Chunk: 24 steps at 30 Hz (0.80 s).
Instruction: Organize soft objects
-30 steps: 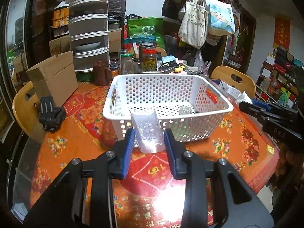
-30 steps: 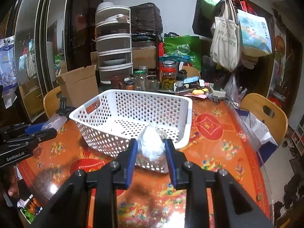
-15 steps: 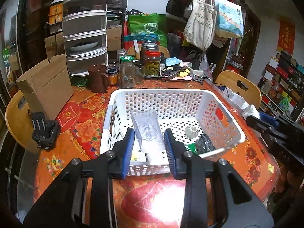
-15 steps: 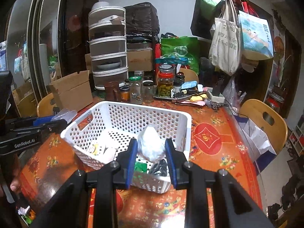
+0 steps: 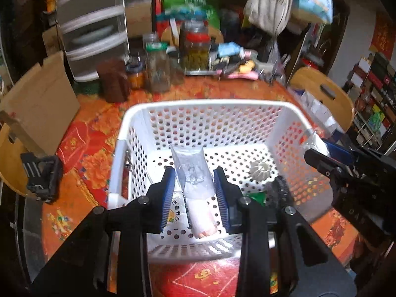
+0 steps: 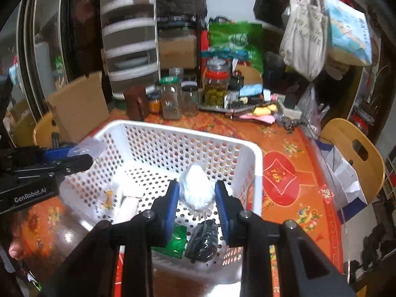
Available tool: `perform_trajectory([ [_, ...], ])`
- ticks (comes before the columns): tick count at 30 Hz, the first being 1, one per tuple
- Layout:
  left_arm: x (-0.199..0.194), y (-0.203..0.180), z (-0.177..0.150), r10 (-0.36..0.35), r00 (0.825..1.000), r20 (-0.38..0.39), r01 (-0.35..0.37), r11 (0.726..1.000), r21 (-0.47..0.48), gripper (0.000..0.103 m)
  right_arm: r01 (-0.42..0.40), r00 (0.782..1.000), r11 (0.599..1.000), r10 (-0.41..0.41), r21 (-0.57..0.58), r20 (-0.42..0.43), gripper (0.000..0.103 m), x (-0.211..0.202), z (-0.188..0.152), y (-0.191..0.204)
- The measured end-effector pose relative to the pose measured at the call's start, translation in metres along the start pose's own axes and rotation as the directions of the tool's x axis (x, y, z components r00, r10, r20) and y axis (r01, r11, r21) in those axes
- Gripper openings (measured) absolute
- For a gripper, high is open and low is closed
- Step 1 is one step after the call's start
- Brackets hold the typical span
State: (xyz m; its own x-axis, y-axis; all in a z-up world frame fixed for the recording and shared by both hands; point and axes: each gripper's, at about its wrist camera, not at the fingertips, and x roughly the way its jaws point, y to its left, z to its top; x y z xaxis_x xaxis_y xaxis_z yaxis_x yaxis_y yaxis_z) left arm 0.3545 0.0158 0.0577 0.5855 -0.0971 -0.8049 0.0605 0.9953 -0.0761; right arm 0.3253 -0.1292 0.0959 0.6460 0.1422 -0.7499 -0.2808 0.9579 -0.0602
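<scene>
White perforated basket (image 5: 135,116) on the red-orange floral table (image 5: 81,143), filling centre frame. Left gripper (image 5: 195,193) over basket's near edge, blue pads clamped on a clear flat plastic pouch (image 5: 191,170); pouch stands upright, crinkled, whitish contents, tip toward 12 o'clock. Right gripper (image 6: 196,199) also above basket interior, pads closed on a small clear bag (image 6: 196,188), bulging, egg-shaped, white filling. On basket floor: black bundle (image 6: 203,243) at 6 o'clock of that bag, green packet (image 6: 177,243) at 7 o'clock.
</scene>
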Motion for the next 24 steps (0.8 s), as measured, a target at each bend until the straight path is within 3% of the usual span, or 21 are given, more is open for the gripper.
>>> perform_trajectory([
  [3,0.031,0.000,0.004,0.009,0.998,-0.068,-0.010,1.000,-0.005,0.030,-0.010,0.997,1.000,0.011,0.010,-0.078,0.029,0.028,0.002,0.000],
  [7,0.051,0.002,-0.001,0.000,0.995,-0.102,-0.002,1.000,-0.015,0.030,-0.015,0.991,1.000,0.014,-0.003,-0.130,0.029,0.049,-0.002,0.005],
  [16,0.059,0.006,-0.008,0.023,0.995,-0.093,-0.024,1.000,-0.016,0.031,-0.003,0.987,1.000,0.000,-0.016,-0.163,0.029,0.069,-0.008,0.011],
  [18,0.056,0.008,-0.009,0.023,0.996,-0.082,-0.025,0.999,-0.022,0.040,-0.002,0.987,1.000,0.001,-0.008,-0.159,0.031,0.068,-0.007,0.010],
  [20,0.050,0.010,-0.009,0.019,0.998,-0.062,-0.021,0.999,-0.028,0.054,-0.005,0.989,1.000,0.004,-0.006,-0.145,0.040,0.065,-0.008,0.009],
  [22,0.041,0.010,-0.010,0.030,0.999,-0.024,-0.031,0.999,-0.024,0.071,-0.005,0.992,1.000,0.005,0.000,-0.129,0.064,0.061,-0.007,0.008],
  [23,0.035,0.010,-0.010,0.037,0.999,-0.006,-0.037,0.999,-0.018,0.080,-0.006,0.993,1.000,0.007,0.007,-0.120,0.070,0.059,-0.007,0.007],
  [24,0.032,0.010,-0.010,0.041,0.999,0.003,-0.041,0.999,-0.015,0.082,-0.007,0.994,1.000,0.009,0.012,-0.111,0.080,0.057,-0.007,0.006],
])
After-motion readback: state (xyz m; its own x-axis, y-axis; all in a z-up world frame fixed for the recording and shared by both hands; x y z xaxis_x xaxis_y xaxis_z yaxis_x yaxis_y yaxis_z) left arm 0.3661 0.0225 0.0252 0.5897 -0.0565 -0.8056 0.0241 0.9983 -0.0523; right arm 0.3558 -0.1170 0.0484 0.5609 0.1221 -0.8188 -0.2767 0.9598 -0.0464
